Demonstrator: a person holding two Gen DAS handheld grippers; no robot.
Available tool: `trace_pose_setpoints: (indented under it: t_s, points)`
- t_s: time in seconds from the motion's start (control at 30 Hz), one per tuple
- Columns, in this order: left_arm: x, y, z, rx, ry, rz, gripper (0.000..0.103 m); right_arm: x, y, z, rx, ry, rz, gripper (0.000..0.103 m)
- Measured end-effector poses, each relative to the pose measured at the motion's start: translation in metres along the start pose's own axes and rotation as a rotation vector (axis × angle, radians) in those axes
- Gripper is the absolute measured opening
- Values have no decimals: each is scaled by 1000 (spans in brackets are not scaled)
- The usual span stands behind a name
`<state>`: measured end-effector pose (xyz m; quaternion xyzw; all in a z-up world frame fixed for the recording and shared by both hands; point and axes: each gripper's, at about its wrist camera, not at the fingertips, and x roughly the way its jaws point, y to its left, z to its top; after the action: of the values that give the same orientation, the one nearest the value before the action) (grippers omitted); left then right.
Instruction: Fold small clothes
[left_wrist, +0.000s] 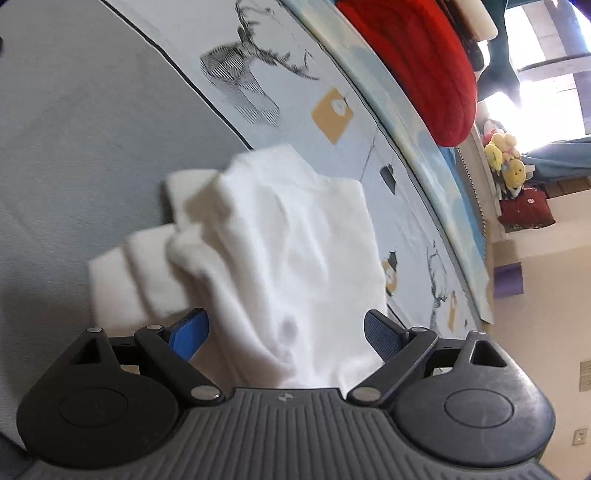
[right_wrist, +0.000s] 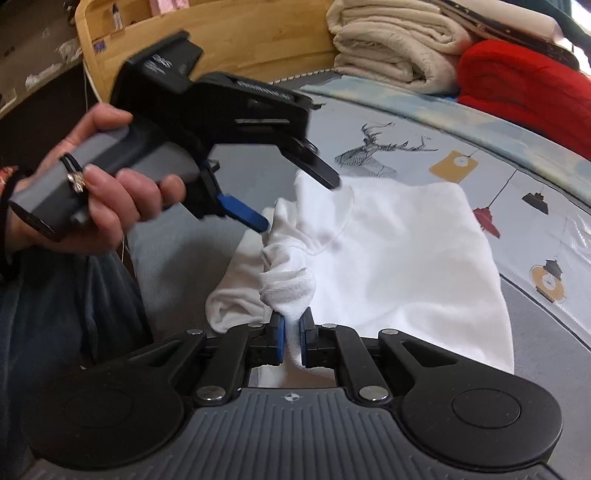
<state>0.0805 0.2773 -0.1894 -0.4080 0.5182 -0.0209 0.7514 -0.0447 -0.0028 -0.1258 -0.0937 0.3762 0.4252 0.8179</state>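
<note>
We hold a gripper in each hand over a bed (right_wrist: 207, 236) with a grey cover. A white garment (right_wrist: 399, 258) lies on the bed, and part of it is bunched up into a lump.

Our right gripper (right_wrist: 291, 339) is squeezed tight on that bunched lump of the white garment. Its two blue pads (right_wrist: 279, 341) press the cloth from both sides, and the cloth puffs out just past them.

Our left gripper (left_wrist: 286, 330) has its jaws wide apart, with white cloth between them and just past them. In the right wrist view the left gripper (right_wrist: 299, 205) sits above the top edge of the white garment, tilted down. One black finger touches the cloth near a fold, and one blue finger is just beside the bunched part. Our left hand (right_wrist: 99, 192) wraps around its grey handle, and we can see a ring on one finger.

Next to the garment the bed has a sheet (right_wrist: 436, 147) with drawings of deer and hanging lamps. Farther back sit a red blanket (right_wrist: 524, 92) and a folded cream blanket (right_wrist: 391, 40). A wooden headboard (right_wrist: 236, 33) stands behind them
</note>
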Motion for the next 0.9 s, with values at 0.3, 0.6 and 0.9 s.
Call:
trace_pose_setpoints:
  t_s: [0.3, 0.6, 0.9]
  points:
    - [34, 1, 13, -54, 34, 46, 92, -9, -10, 3, 44, -32, -7, 8]
    - [16, -20, 12, 23, -67, 70, 14, -6, -12, -3, 50, -22, -35, 6]
    - [-20, 9, -9, 52, -68, 99, 14, -28, 10, -2, 1, -48, -2, 6]
